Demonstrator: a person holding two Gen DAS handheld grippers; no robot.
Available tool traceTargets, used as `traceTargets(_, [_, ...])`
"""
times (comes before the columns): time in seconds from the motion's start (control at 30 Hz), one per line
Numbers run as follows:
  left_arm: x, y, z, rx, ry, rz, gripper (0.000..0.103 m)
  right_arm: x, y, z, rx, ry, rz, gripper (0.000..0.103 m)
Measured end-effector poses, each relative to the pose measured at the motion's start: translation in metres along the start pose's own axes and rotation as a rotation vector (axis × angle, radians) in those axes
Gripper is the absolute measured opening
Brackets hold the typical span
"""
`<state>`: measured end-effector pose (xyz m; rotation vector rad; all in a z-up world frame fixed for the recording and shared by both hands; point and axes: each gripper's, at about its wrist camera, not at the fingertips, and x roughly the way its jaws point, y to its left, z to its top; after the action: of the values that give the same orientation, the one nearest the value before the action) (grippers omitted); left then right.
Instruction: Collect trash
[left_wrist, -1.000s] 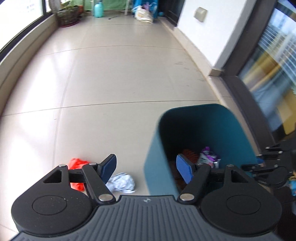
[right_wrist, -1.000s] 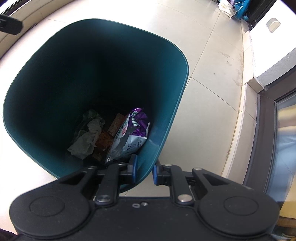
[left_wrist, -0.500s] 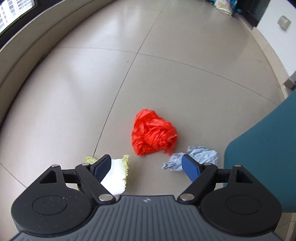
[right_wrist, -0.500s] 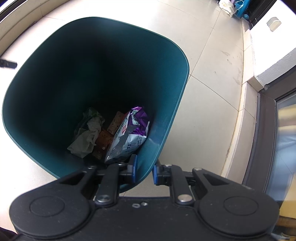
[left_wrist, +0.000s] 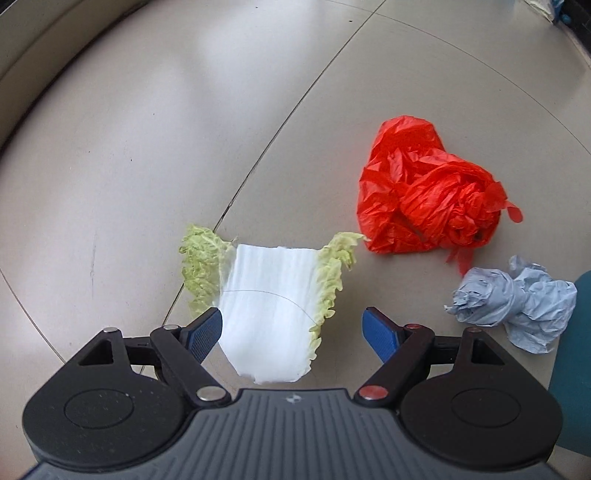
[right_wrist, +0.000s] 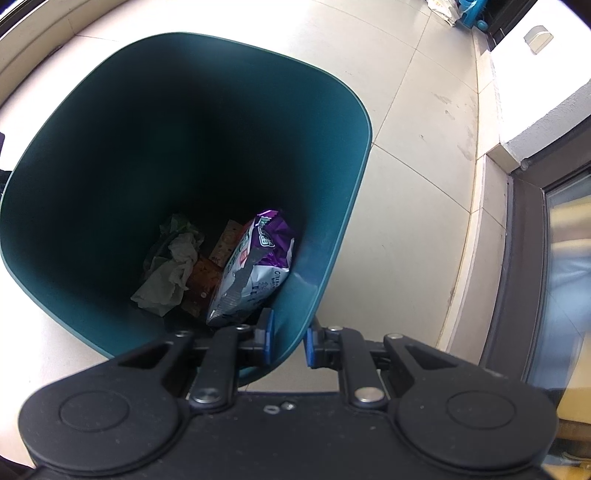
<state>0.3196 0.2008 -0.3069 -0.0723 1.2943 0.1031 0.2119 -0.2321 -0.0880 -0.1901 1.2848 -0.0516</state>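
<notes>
Left wrist view: swung off the bin, dropped over the floor trash. Left gripper (left_wrist: 291, 326) jaws just widened, now spread astride the cabbage leaf (left_wrist: 271, 306), not yet pinched. Red bag (left_wrist: 424, 195) and blue paper wad (left_wrist: 517, 299) lay beside, near the bin's wall. Right gripper (right_wrist: 290, 339) stayed clamped on teal bin (right_wrist: 110, 155) rim. Likely next: grab the leaf.

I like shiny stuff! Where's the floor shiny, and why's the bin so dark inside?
Left wrist view: pale glare streaks the floor tiles beyond the cabbage leaf. Right wrist view: the teal bin is deep, so its inside falls into shadow while the floor around looks washed out.
</notes>
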Motion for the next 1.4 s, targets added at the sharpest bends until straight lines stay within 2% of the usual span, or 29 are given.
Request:
traceTargets(0.07, [0.005,0.004,-0.001,-0.018,-0.001,0.006,0.077,0.001,0.001,0.001,0.000,0.003,-0.008,0.015])
traceTargets(0.13, [0.010,0.008,-0.001,-0.038,0.017,-0.004,0.053,0.002,0.001,0.001,0.003,0.006,-0.009,0.016])
traceTargets(0.27, [0.011,0.014,-0.002,-0.069,0.014,-0.007,0.047,0.003,0.003,0.001,0.002,0.009,-0.015,0.015])
traceTargets(0.33, [0.009,0.017,-0.004,-0.076,0.002,-0.038,0.032,0.004,0.004,0.001,0.002,0.009,-0.017,0.015])
traceTargets(0.4, [0.005,0.019,-0.005,-0.086,0.000,-0.072,0.022,0.004,0.004,0.000,0.003,0.008,-0.017,0.015])
traceTargets(0.53, [-0.009,0.018,-0.005,-0.060,-0.026,-0.061,0.011,0.004,0.004,0.001,0.002,0.007,-0.016,0.015])
traceTargets(0.77, [-0.037,0.030,-0.005,-0.067,-0.064,-0.093,0.004,0.005,0.006,-0.001,-0.011,-0.009,-0.027,0.015])
traceTargets(1.0, [-0.096,0.022,-0.001,-0.033,-0.113,-0.153,0.003,0.003,0.005,-0.003,-0.027,-0.014,-0.025,0.016])
traceTargets(1.17, [-0.155,0.002,-0.001,0.040,-0.151,-0.231,0.003,0.001,0.007,-0.003,-0.037,-0.025,-0.034,0.016])
traceTargets(1.4, [-0.252,-0.063,0.005,0.188,-0.221,-0.322,0.004,-0.002,0.006,-0.004,-0.038,-0.031,-0.029,0.016])
